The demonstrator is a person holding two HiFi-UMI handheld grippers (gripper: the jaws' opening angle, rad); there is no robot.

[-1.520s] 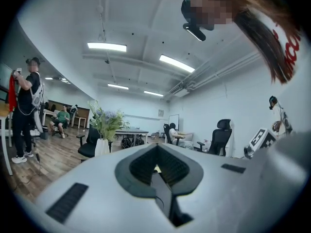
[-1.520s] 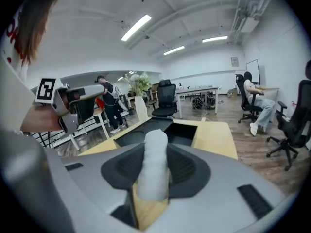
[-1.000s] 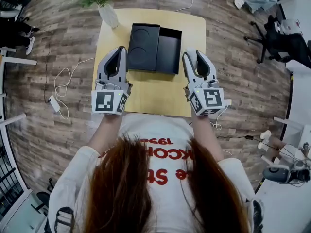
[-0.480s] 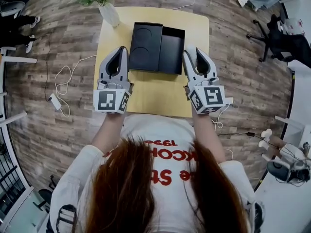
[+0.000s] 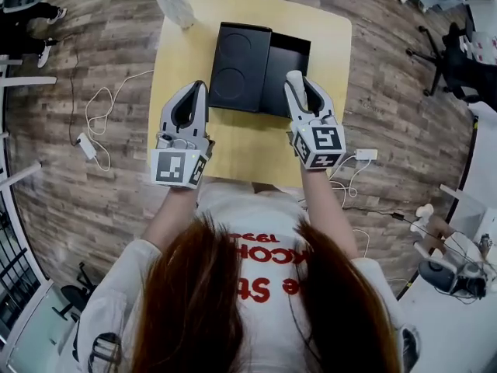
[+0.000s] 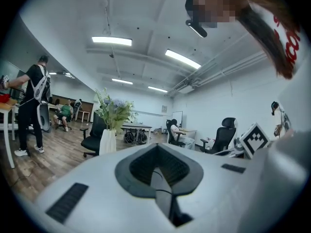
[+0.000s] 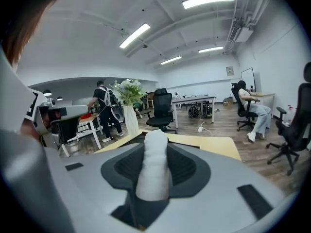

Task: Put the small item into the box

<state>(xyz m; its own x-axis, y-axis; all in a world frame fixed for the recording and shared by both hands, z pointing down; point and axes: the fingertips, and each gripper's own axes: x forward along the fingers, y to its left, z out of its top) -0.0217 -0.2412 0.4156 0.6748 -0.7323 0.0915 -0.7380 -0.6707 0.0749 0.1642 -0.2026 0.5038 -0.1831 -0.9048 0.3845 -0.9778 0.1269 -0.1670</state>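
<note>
Right gripper [image 5: 299, 84] is pinching the white item [image 7: 154, 164], which stands lengthwise along the jaws and pokes out past the tips, aimed ahead and slightly down. Its tips sit right at the near edge of the open half of the black box [image 5: 286, 62], so the drop spot lies just ahead, and this is the nearer hand by my read. Left gripper [image 5: 197, 92] has its jaws pressed together on nothing and hangs by the near corner of the lid [image 5: 239, 67]. All on a yellow table [image 5: 248, 146], with a vase [image 5: 175, 8] at the far left corner. Wood floor [image 5: 93, 68] and office chairs [image 7: 163, 108] beyond.
</note>
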